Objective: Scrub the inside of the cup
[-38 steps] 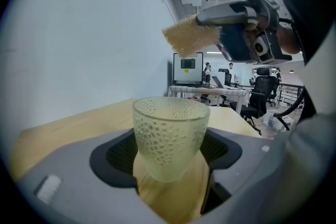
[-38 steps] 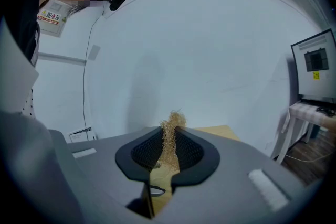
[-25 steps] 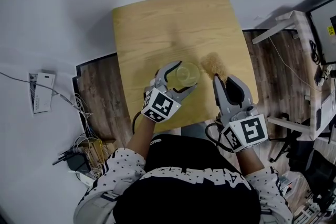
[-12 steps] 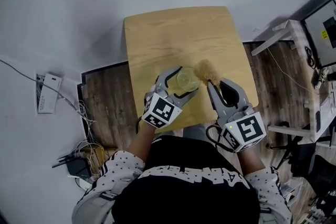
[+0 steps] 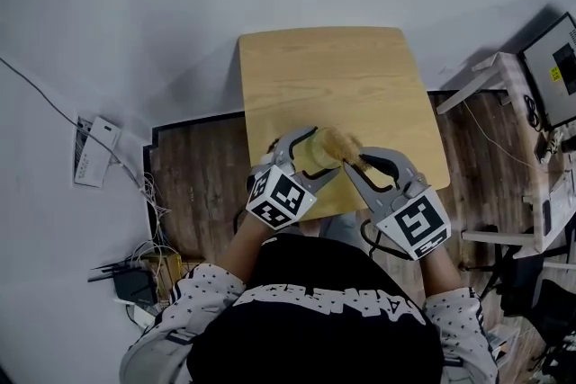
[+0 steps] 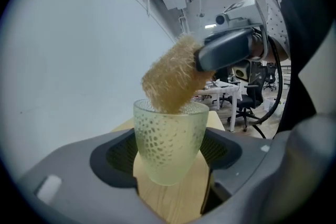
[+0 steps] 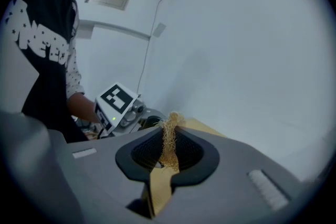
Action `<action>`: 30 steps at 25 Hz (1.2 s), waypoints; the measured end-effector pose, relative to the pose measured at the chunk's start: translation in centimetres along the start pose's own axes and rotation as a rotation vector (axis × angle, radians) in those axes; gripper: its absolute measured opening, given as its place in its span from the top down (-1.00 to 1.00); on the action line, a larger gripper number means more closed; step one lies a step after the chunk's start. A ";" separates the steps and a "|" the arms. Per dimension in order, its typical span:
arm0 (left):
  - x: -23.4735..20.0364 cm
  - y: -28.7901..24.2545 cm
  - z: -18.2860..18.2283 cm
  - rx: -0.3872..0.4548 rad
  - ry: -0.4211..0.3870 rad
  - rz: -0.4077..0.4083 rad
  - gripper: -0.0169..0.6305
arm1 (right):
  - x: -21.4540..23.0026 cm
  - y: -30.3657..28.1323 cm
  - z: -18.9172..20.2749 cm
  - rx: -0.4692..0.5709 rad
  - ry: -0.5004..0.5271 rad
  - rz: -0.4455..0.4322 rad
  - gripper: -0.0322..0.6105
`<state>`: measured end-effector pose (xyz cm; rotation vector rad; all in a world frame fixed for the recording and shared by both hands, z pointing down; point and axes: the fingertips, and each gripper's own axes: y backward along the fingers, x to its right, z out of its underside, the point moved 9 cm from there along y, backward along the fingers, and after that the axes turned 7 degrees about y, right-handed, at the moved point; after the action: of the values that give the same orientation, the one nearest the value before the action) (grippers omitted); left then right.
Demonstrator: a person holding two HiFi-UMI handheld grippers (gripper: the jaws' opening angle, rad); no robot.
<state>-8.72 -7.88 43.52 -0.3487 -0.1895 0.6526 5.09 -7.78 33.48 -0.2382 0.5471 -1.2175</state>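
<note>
A person's left gripper [image 5: 313, 148] clamps a frosted, dimpled pale-green glass cup [image 6: 168, 139] by its sides, clear of the light wooden table [image 5: 333, 67], while the right gripper [image 7: 167, 152] pinches a coarse tan fibre scrubber [image 6: 170, 78] whose tip sits at the cup's mouth. Pressing hard could, I'd judge, twist the smooth cup out of that mid-air hold, or tug the thinly pinched scrubber loose

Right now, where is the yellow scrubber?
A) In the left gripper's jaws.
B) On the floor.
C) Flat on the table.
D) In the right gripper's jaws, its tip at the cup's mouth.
D: the right gripper pinches the scrubber between its jaws, and the scrubber's tip reaches the rim of the cup that the left gripper holds.
</note>
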 end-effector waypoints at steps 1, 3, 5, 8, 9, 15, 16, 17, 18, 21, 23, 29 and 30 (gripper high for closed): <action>0.2 0.4 0.1 -0.001 0.003 0.004 -0.18 | -0.6 -0.2 -0.2 -0.019 0.032 -0.028 0.70; 0.4 1.1 0.1 -0.006 -0.013 0.006 -0.18 | -1.3 -0.5 -0.5 -0.049 0.065 -0.042 0.70; 0.6 1.7 0.1 -0.008 -0.033 0.002 -0.18 | -1.7 -0.6 -0.7 -0.056 0.058 -0.048 0.71; 0.8 2.5 0.2 -0.004 -0.032 0.002 -0.18 | -2.8 -0.5 -1.2 -0.072 0.053 -0.099 0.71; 0.8 2.8 0.2 -0.003 -0.037 0.005 -0.18 | -3.2 -0.6 -1.4 -0.084 0.063 -0.117 0.71; 1.4 3.6 -0.1 0.027 -0.086 0.043 -0.18 | -3.9 -1.6 -2.1 -0.134 0.093 -0.137 0.71; 1.5 3.6 -0.3 0.030 -0.095 0.050 -0.18 | -3.9 -1.7 -2.1 -0.148 0.099 -0.141 0.71; 1.7 3.6 -0.4 0.031 -0.106 0.055 -0.18 | -3.8 -1.7 -2.1 -0.164 0.107 -0.146 0.71; 1.8 3.6 -0.6 0.032 -0.118 0.059 -0.18 | -3.8 -1.8 -2.1 -0.181 0.113 -0.154 0.71; 2.2 3.5 -1.1 0.035 -0.157 0.066 -0.18 | -3.2 -2.1 -2.0 -0.224 0.126 -0.184 0.71; 2.6 3.3 -1.3 0.029 -0.177 0.070 -0.18 | -2.9 -2.3 -1.7 -0.253 0.132 -0.212 0.71; 3.2 3.1 -1.9 0.024 -0.191 0.076 -0.18 | -2.2 -3.3 -1.2 -0.273 0.182 -0.300 0.71; 3.1 3.3 -1.9 0.017 -0.194 0.070 -0.18 | -2.1 -3.7 -1.2 -0.270 0.185 -0.313 0.71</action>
<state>-7.62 -4.01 40.77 -0.2759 -0.3580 0.7573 0.97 -6.90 34.75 -0.4553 0.8605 -1.4765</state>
